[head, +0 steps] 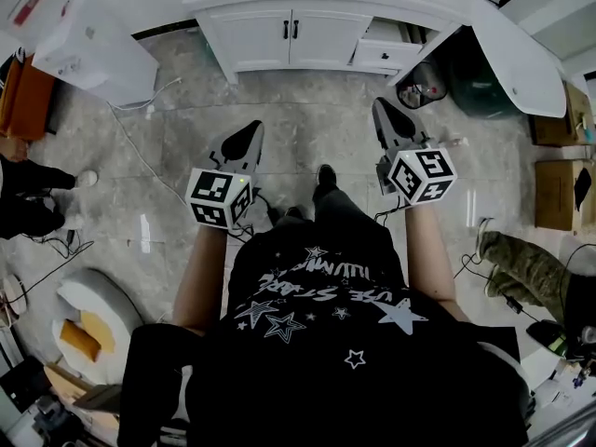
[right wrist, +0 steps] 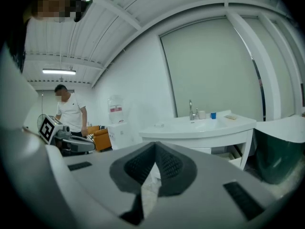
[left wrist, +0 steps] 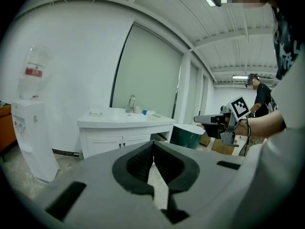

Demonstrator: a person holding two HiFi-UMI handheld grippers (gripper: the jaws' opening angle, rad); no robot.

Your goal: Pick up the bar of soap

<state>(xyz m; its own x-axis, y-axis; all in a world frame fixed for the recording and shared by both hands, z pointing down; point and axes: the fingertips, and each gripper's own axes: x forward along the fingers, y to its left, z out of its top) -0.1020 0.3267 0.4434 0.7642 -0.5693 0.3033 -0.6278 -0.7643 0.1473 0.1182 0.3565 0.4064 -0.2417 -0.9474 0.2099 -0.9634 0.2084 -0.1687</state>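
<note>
A white vanity (head: 298, 26) with a sink and tap (left wrist: 130, 102) stands ahead of me across the tiled floor. On its top lie a small pale thing (left wrist: 96, 112) at the left end and a flat tan piece (right wrist: 230, 117) at the right end; which is the soap I cannot tell. My left gripper (head: 250, 130) and right gripper (head: 380, 105) are held level in the air, well short of the vanity. Both are shut with nothing between the pads. In the left gripper view, the closed left gripper (left wrist: 153, 144) points at the cabinet doors. The right gripper (right wrist: 155, 147) points the same way.
A water dispenser (head: 88, 49) stands left of the vanity. Right of the vanity are a dark green bin (left wrist: 187, 135) and a leaning white panel (head: 517, 54). Cardboard boxes (head: 559, 194) sit at the right, cables (head: 140, 152) cross the floor, and a person in white (right wrist: 69, 113) stands at the side.
</note>
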